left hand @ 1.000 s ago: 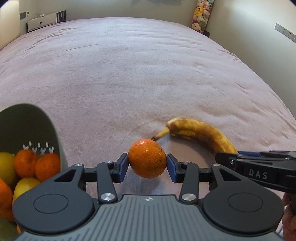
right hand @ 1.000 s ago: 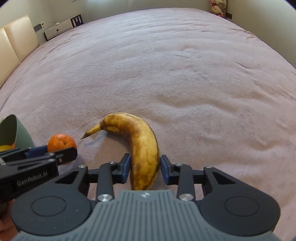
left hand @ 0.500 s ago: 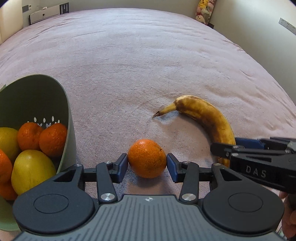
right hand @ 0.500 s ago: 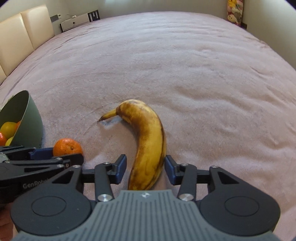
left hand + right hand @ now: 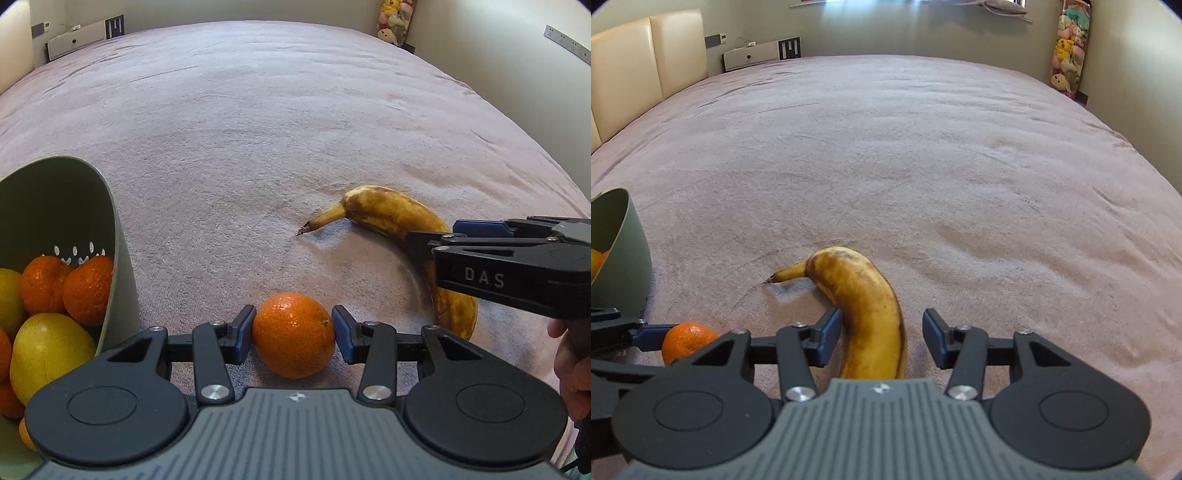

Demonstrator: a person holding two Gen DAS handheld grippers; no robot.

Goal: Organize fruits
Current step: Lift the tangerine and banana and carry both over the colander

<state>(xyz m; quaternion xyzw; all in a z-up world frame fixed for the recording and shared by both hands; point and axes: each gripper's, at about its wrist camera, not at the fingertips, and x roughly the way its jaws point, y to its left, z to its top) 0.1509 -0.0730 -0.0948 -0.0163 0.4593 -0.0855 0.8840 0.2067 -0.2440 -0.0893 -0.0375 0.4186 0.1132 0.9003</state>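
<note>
My left gripper (image 5: 293, 334) has its blue pads against both sides of an orange mandarin (image 5: 293, 335) that rests on the mauve blanket (image 5: 258, 129). A green colander (image 5: 118, 251) at the left holds several mandarins and yellow fruits. A spotted ripe banana (image 5: 866, 310) lies on the blanket between the fingers of my right gripper (image 5: 880, 339), which is open with a gap at the right pad. The banana (image 5: 391, 218) and the right gripper (image 5: 428, 240) also show in the left wrist view. The mandarin (image 5: 687, 340) shows at the left in the right wrist view.
The colander (image 5: 624, 258) stands at the left edge of the right wrist view. A cream padded headboard (image 5: 646, 62) is at the far left, a white box (image 5: 753, 55) at the far wall, and plush toys (image 5: 1069, 55) in the far right corner.
The right gripper has opened wider around the banana. Both cameras have pulled back and tilted up. The mandarin stays between the left pads, now resting on the blanket.
</note>
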